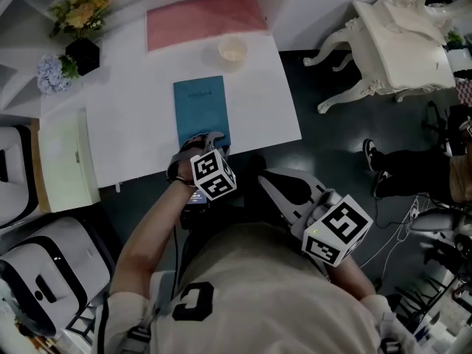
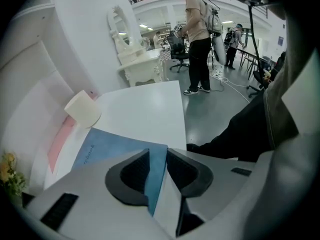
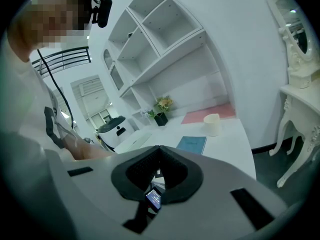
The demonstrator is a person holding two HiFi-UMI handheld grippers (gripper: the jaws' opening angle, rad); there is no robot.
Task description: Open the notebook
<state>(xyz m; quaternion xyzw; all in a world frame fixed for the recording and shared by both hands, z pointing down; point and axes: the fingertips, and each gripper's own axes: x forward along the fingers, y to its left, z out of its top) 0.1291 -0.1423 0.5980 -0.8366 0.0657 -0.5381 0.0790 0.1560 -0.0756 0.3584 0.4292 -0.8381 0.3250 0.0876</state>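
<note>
Between the narrowly parted jaws of the left gripper (image 2: pixel 158 159), the near right corner of the blue notebook (image 2: pixel 112 146) is framed; the pads are not pressed onto the cover, and the notebook is left lying closed and flat on the white table (image 1: pixel 133 124). Off the notebook's near right corner, past the table's edge and over the dark floor, the right gripper (image 3: pixel 159 156) is held with its jaws clenched together on nothing. Just beyond the notebook's far edge a cream cup (image 1: pixel 232 50) is set, and beyond that a pink mat (image 1: pixel 199 17) is laid.
</note>
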